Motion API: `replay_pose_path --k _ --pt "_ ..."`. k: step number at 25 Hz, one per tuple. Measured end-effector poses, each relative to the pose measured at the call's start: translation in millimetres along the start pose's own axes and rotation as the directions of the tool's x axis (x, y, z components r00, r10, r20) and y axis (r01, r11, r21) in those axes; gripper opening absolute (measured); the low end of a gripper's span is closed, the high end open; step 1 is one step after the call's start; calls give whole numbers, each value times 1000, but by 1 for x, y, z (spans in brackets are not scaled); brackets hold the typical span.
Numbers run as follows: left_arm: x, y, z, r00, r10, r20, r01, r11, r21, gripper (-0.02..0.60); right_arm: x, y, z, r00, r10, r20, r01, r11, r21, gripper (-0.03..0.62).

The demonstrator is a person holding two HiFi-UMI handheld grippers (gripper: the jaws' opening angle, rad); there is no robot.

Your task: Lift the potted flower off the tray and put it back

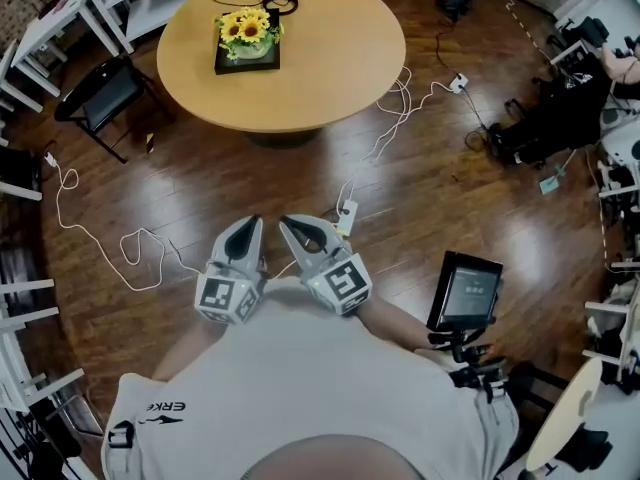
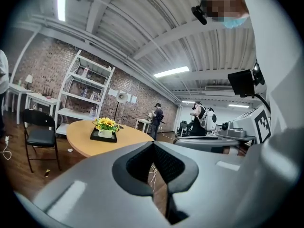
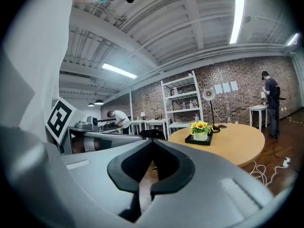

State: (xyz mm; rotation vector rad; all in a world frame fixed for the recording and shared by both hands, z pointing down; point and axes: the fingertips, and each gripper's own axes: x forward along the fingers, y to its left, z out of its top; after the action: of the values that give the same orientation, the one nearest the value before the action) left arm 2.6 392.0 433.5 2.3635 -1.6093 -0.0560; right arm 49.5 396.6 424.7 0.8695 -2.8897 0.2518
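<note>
A pot of yellow sunflowers stands in a black tray on the round wooden table, far ahead of me. The same potted flower shows small in both gripper views, on its tray. My left gripper and right gripper are held close to my body, side by side over the floor, well short of the table. Both are shut with nothing between the jaws.
A black chair stands left of the table. White cables and a power strip lie on the dark wooden floor between me and the table. A screen on a stand is at my right. White shelving and people are beyond.
</note>
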Motion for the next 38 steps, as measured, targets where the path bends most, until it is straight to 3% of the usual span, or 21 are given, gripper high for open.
replay_pose_path --k 14,22,38 --pt "91 149 59 993 -116 -35 116 993 -1 2 162 -53 39 990 -136 -32 137 990 16 14" --pt "125 178 62 993 -105 -55 104 994 -21 2 195 -87 45 987 -154 -43 155 988 24 14" --pt "277 205 81 996 59 -63 -57 998 38 2 243 -253 59 998 -43 -49 45 999 26 14"
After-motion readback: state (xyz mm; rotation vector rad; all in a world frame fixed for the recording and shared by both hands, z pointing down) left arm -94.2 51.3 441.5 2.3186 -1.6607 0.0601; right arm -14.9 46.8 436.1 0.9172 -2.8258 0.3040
